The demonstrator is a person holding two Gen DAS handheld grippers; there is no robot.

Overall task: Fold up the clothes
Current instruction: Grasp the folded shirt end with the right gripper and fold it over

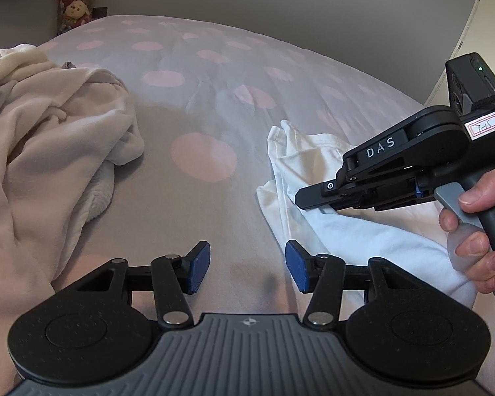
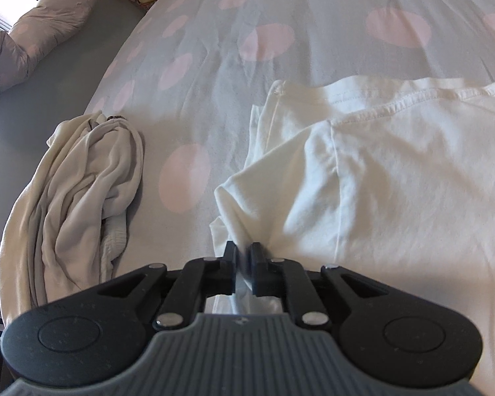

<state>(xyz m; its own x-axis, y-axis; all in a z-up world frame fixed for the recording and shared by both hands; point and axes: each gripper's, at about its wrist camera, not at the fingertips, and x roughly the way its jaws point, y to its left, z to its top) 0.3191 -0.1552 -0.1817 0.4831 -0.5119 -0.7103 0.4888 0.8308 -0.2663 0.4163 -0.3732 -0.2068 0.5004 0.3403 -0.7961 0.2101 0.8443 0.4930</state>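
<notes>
Blue-padded jaws of the left gripper (image 1: 247, 269) stand released over bare bedsheet, nothing between them, at the near edge of the bed (image 1: 194, 105). Just to their right lies the white T-shirt (image 1: 346, 227), its nearest fold almost under the right-hand pad (image 1: 297, 272). From the right wrist view the shirt spreads rightward and away across the polka-dot sheet, its long axis seeming to run from the bunched corner at the jaws toward the far right, with a hemmed edge along the far side.

That bunched corner is where the right gripper (image 2: 244, 260) has hold: its jaws are nearly closed, a thin pinch of white fabric between them, though blur there hides how firmly the pads bite. A hand (image 1: 478, 227) works its trigger in the left wrist view.

So the right hand is on the shirt and the left is beside it, empty. For a two-handed spread or fold, the left would probably need to shift right to the shirt's near edge.

Well apart on the left, a cream fleece garment (image 1: 49, 125) lies crumpled, untouched.
</notes>
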